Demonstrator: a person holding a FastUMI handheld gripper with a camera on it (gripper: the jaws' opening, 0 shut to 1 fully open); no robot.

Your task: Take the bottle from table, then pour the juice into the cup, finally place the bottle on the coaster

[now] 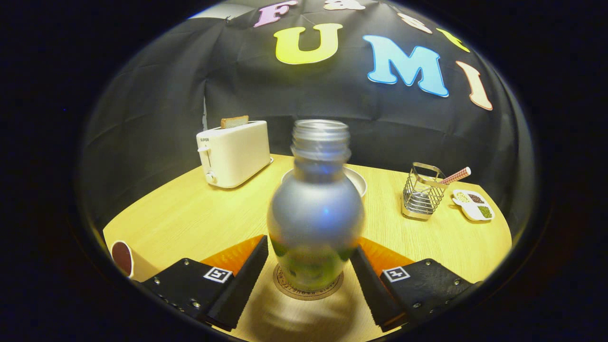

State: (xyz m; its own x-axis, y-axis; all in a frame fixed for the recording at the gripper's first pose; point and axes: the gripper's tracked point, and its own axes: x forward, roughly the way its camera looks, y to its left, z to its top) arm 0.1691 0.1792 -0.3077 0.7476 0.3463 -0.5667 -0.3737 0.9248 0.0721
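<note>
A clear, uncapped bottle (316, 209) with a little green juice at its bottom stands upright between my fingers. My gripper (309, 249) is shut on its lower body, one finger pressing on each side. The bottle's base is over a round coaster (288, 288) on the wooden table, and I cannot tell whether it rests on it or hovers just above. A white cup (122, 257) with dark liquid inside stands to the left of the left finger, near the table's edge.
A white toaster (233, 154) with a slice of bread stands at the back left. A white bowl (357, 180) sits right behind the bottle. To the right are a wire holder (420, 194) with a straw and a small divided dish (473, 204).
</note>
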